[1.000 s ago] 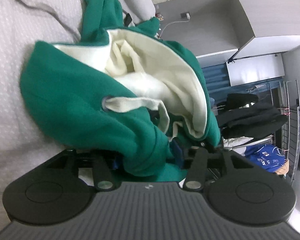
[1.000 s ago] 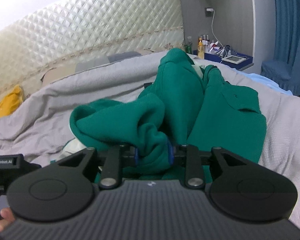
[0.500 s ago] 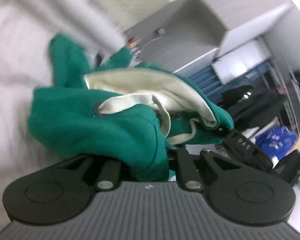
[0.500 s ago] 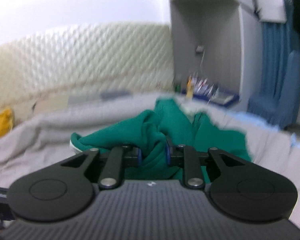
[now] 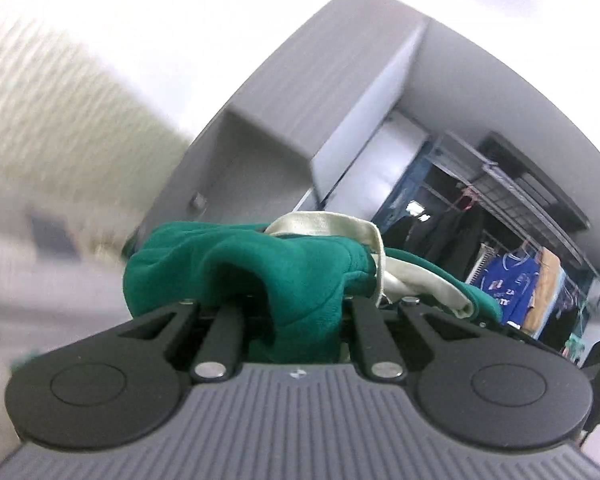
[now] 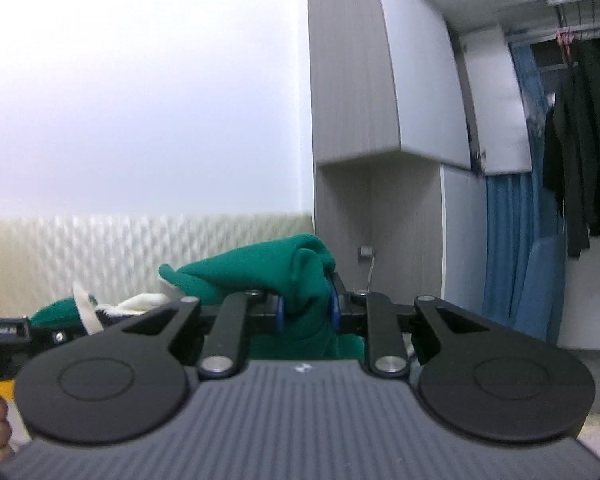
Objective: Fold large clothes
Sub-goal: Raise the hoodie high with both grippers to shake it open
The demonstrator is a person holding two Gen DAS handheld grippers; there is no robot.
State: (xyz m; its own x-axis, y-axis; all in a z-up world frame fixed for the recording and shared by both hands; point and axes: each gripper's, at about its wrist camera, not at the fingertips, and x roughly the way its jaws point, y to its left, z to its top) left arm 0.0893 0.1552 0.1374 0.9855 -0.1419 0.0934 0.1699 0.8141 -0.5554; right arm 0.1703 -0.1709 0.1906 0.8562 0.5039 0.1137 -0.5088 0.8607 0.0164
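Clamping green hoodie (image 6: 284, 276) between right tool (image 6: 306, 312) pads, bunched and raised before grey cabinet (image 6: 352, 80); left tool (image 5: 300, 312) likewise gripping another bunch, cream drawstring (image 5: 376, 240) trailing.

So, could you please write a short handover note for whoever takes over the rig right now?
Left tongs: shut on the green hoodie, at the part with the cream lining and drawstring.
Right tongs: shut on another bunch of the same hoodie.
Both views look out at the wardrobe and headboard; the bed surface is out of view, so the hoodie appears lifted.
Done: both grips taken. No fold is visible.
Left: probably lay it flat, then fold.
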